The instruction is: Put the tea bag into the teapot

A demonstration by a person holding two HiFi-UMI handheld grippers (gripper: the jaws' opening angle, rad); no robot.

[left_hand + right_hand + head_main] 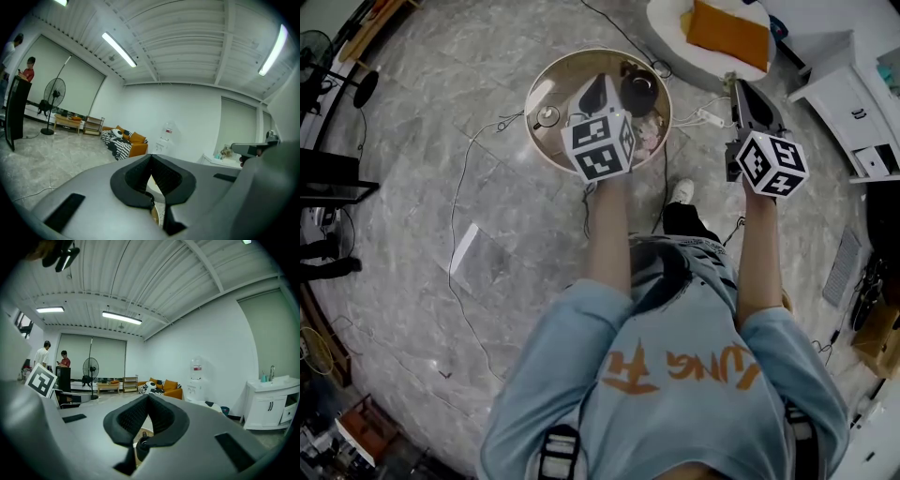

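A round wooden table (546, 80) stands in front of me on the marble floor. On it sit a dark teapot (637, 92), a small metal item (548, 116) and a pale pinkish packet (650, 133) that may be the tea bag. My left gripper (598, 82) hovers over the table's middle, raised and pointing out level across the room. To the right of the table, my right gripper (738, 86) is held up over the floor. In the gripper views, the left gripper (150, 159) and the right gripper (149, 398) both have their jaw tips touching with nothing between them.
Cables and a power strip (709, 117) lie on the floor around the table. A white seat with an orange cushion (727, 30) is beyond it, and a white cabinet (848, 103) stands at the right. A standing fan (90, 367) and two people (63, 361) are far off.
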